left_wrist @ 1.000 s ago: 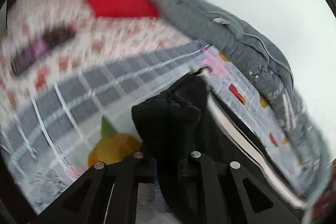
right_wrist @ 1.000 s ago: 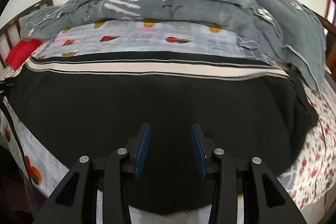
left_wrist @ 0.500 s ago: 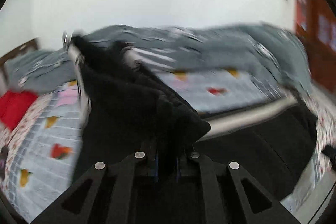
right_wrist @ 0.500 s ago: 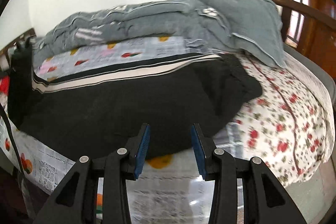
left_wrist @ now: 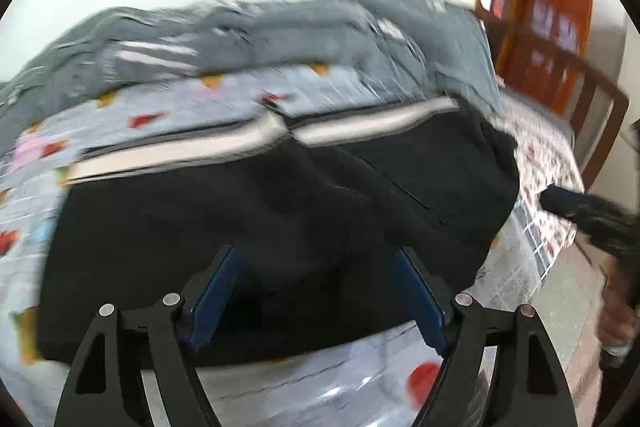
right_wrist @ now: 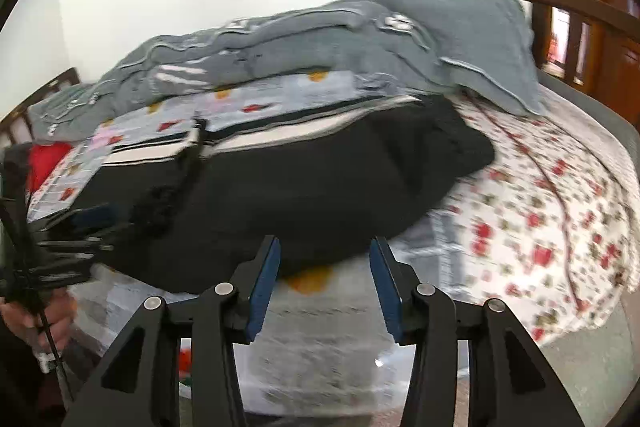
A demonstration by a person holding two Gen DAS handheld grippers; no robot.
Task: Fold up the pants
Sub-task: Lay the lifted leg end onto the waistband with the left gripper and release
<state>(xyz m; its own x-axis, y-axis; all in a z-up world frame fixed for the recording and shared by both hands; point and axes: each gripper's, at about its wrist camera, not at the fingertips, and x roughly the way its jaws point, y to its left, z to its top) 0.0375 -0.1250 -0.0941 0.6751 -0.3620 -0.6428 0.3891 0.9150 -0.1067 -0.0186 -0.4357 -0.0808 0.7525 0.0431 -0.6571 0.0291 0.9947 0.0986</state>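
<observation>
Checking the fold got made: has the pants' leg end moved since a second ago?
Yes. The pants leg end, earlier held far from the grey quilt, now lies folded rightward over the waist half; the left claw is open.

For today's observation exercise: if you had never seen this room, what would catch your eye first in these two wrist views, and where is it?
First, the black pants with a white side stripe, lying doubled over across the near side of the bed, just beyond the open left gripper. Behind them, a rumpled grey quilt is heaped along the far side by the wall. In the right wrist view, the red-flowered sheet covers the bed's right end, past the open right gripper.
</observation>
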